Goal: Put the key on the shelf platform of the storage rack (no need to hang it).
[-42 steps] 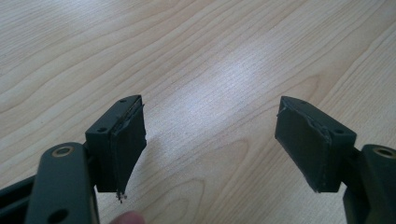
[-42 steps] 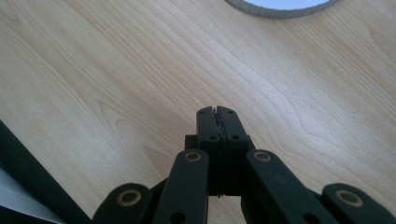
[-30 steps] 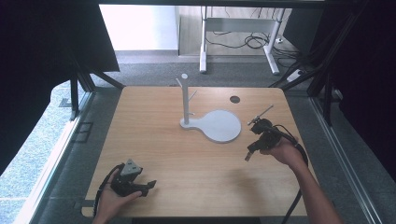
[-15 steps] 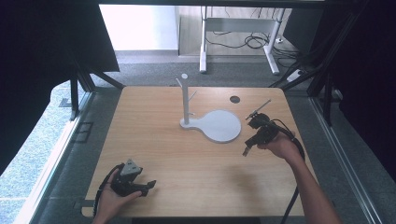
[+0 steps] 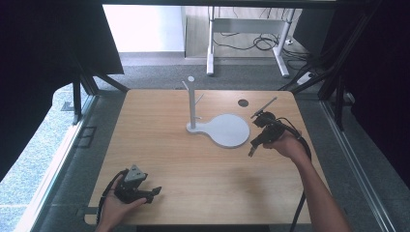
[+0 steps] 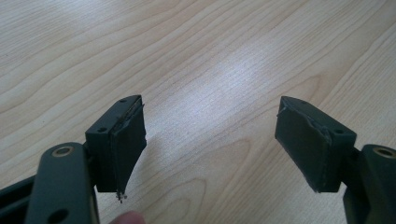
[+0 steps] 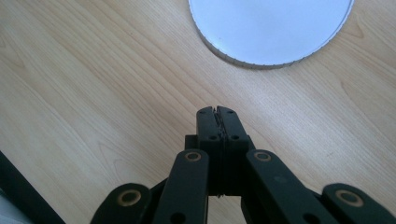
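A white stand (image 5: 192,104) with a round flat base plate (image 5: 228,129) and an upright post with small pegs sits at the middle of the wooden table (image 5: 159,145). My right gripper (image 5: 252,150) hovers just right of the plate, jaws pressed together with nothing between them; in the right gripper view its tips (image 7: 217,112) point at bare wood just below the plate's rim (image 7: 271,28). My left gripper (image 5: 153,194) rests near the table's front left corner, jaws wide apart over bare wood (image 6: 210,126), holding nothing.
A dark round hole (image 5: 243,102) marks the table top behind the plate. Black frame struts stand at both sides of the table, and a desk frame with cables (image 5: 261,43) stands on the floor beyond the far edge.
My right gripper has drifted slightly left and forward, closer to the plate's right edge. The left gripper has stayed put.
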Demonstrator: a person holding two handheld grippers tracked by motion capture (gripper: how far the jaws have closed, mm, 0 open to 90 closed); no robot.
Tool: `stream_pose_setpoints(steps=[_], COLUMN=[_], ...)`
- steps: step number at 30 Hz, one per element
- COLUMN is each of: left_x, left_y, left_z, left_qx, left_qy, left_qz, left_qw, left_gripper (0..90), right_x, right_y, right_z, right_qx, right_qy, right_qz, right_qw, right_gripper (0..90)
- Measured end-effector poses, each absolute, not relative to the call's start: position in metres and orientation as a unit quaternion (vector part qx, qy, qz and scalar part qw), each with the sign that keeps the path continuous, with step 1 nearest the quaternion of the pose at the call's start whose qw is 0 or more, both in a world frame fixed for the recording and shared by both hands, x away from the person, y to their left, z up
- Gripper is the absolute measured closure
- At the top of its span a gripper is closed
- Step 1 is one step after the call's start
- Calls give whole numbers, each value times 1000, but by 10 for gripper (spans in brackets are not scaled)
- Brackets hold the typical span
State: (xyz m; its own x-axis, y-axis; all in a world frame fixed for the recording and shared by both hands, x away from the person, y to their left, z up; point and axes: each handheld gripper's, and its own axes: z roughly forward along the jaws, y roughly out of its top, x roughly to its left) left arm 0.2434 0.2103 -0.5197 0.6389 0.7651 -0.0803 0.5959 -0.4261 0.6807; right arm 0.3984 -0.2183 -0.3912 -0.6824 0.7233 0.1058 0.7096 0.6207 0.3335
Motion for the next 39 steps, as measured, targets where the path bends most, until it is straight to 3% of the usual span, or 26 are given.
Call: stream_pose_setpoints(steps=[39], left_x=[243], left_y=[212], left_z=[-519], left_qx=[834], left_qy=[408], left_qz=[122], left_qw=[351], left_gripper=[248], right_x=[433], right_y=[-187], right_z=[-384], right_qx=[399], right_qy=[901], right_qz=[171], right_qw=[25], right_gripper=[900])
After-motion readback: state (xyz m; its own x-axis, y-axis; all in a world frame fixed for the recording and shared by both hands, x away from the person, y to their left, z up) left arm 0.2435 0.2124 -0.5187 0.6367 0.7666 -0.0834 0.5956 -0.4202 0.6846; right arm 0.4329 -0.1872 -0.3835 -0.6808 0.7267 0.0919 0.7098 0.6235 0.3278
